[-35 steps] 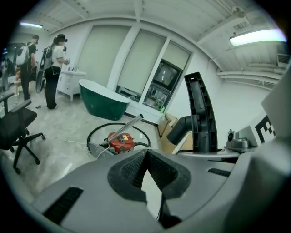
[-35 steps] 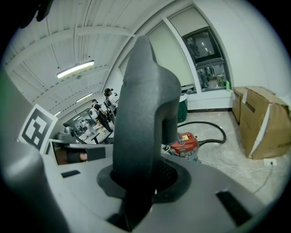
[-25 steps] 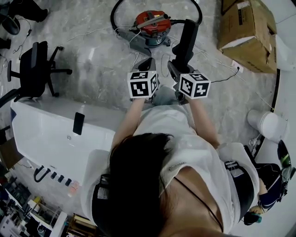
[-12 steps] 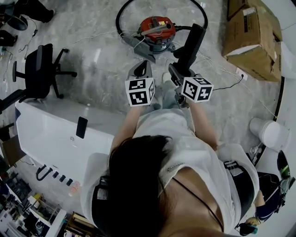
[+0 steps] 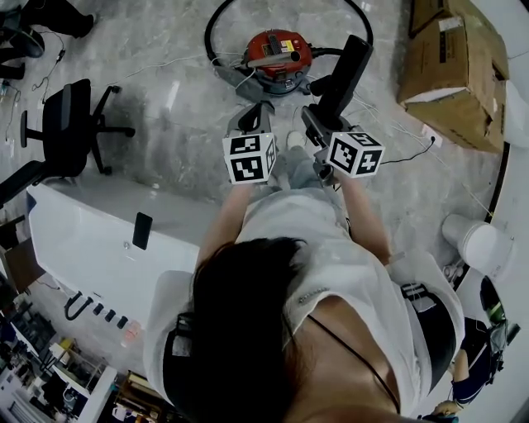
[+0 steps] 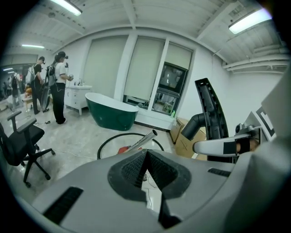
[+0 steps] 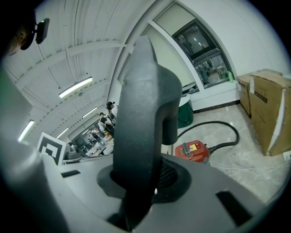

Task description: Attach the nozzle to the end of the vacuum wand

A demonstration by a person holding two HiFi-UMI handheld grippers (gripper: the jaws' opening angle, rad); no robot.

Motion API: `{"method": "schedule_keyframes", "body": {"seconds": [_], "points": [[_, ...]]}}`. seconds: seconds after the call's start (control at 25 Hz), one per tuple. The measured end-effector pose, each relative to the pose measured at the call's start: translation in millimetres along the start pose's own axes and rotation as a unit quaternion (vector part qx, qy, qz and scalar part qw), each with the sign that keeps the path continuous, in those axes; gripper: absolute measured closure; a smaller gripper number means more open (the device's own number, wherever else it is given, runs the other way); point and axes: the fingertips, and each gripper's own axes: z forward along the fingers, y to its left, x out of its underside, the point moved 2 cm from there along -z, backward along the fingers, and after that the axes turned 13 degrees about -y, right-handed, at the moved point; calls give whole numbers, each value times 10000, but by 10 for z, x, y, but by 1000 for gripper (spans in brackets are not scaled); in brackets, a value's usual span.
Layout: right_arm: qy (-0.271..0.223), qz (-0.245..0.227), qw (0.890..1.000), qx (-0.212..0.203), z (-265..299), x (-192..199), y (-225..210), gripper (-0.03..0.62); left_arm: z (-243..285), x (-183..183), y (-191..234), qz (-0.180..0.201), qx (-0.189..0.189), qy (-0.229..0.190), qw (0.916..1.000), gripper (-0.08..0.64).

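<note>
Grey marble floor fills the room, and the red vacuum sits on it just ahead of the person, ringed by its black hose. The metal wand lies slanted across the top of the vacuum, its free end raised and bare.

The right hand-held gripper has its jaws partly closed on the lower part of the black nozzle, which stands up and away from it, in the air near the vacuum. The bent neck that should take the wand juts from the nozzle's side, clear of the jaws. The left hand-held gripper is fully closed with nothing between its jaws, just beside the right one.

The nozzle looks like hard moulded plastic: stiff and probably fairly light. It is long, so it could swing or twist in a grip taken low down, and a firm hold near the neck would steady it.

The wand is a smooth rigid tube, likely slippery and able to roll, and the hose may drag on it. The left jaws would have to open and take it a little back from the free end, leaving that end bare for the neck.
</note>
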Motion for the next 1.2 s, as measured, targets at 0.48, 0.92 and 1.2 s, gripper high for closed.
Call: {"method": "schedule_keyframes", "body": {"seconds": [0.48,0.92,1.2], "points": [[100,48,9996,-275,345,-220,-258,505,452,-7,-14,45,-63,261,9996,557],[231,58,9986,-464,542,-337,-462,505,773,2,-57,135,-192,464,9986,557],[347,59,9976,-588,610,-408,-581,505,915,32,-157,162,-168,594,9980,557]]}}
